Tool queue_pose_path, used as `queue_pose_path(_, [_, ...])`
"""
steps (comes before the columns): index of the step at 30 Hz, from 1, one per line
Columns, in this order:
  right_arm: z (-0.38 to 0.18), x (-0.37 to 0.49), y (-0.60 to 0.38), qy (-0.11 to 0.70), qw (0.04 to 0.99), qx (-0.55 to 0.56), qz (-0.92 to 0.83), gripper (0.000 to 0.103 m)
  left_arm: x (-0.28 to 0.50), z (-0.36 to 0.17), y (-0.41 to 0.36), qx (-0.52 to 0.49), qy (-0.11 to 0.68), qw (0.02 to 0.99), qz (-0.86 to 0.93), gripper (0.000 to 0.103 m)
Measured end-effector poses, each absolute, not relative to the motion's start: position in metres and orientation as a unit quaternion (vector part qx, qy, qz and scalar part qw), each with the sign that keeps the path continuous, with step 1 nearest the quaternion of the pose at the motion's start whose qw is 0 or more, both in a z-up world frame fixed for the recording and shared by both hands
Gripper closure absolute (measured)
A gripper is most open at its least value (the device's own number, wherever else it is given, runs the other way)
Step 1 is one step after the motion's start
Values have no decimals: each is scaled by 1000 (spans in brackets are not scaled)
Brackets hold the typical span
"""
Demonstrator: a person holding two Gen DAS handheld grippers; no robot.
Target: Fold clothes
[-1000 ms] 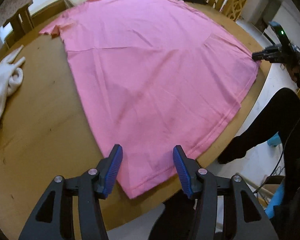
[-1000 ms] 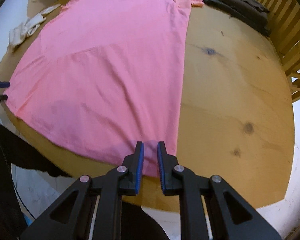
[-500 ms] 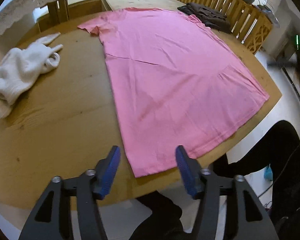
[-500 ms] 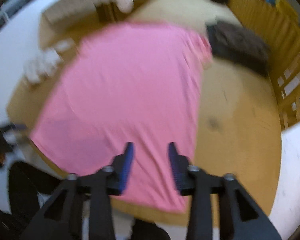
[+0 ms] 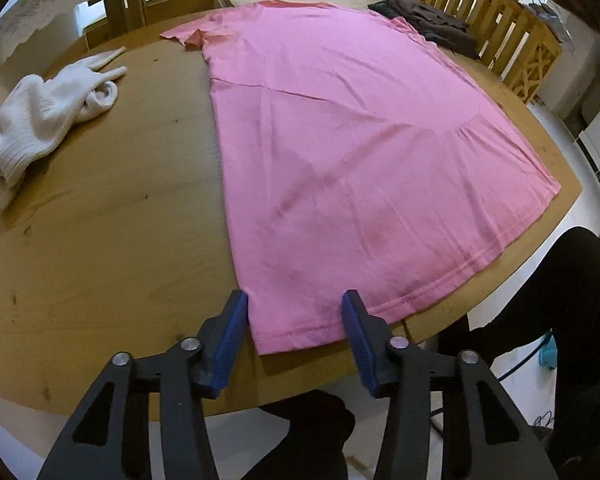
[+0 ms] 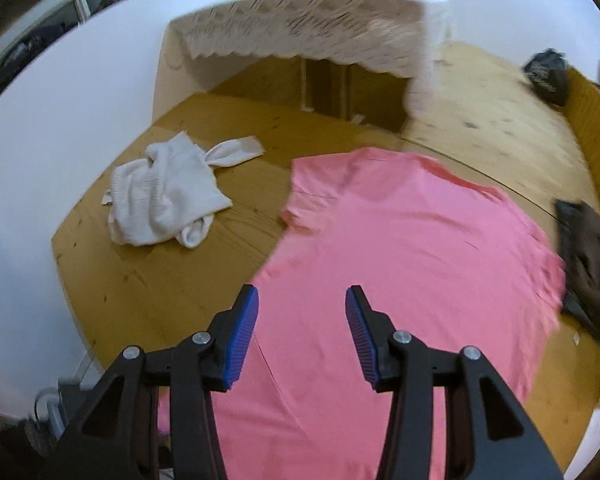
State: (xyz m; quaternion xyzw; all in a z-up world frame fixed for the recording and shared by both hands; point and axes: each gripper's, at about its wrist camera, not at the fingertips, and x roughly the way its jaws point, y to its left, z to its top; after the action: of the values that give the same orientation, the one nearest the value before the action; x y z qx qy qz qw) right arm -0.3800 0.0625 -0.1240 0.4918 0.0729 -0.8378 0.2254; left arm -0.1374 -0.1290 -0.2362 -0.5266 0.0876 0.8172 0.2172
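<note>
One pink shirt lies flat on the surface, its hem corner between the left gripper fingers, spread wide and empty. The right gripper, a second ago nearly closed at the hem, now hovers wide open, empty: shirt released, unfolded. One white garment, one dark garment beyond.

I am working with my left gripper and right gripper, both showing black angular arms with triangular cut-outs, silver round screws at the joints and ribbed blue pads lining the fingers. I am wearing black trousers.
</note>
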Motion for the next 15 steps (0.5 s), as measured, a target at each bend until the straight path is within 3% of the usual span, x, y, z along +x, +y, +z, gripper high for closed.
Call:
queue_pose_path(3, [-141, -428, 24, 72, 213, 508, -831, 58, -141, -237, -138, -533, 37, 223, 815, 101])
queue_pose_path(6, [-169, -487, -14, 57, 195, 532, -822, 58, -144, -239, -146, -535, -13, 240, 810, 102])
queue_pose_path(15, [-257, -601, -89, 73, 137, 591, -792, 58, -150, -237, -146, -517, -39, 273, 810, 102])
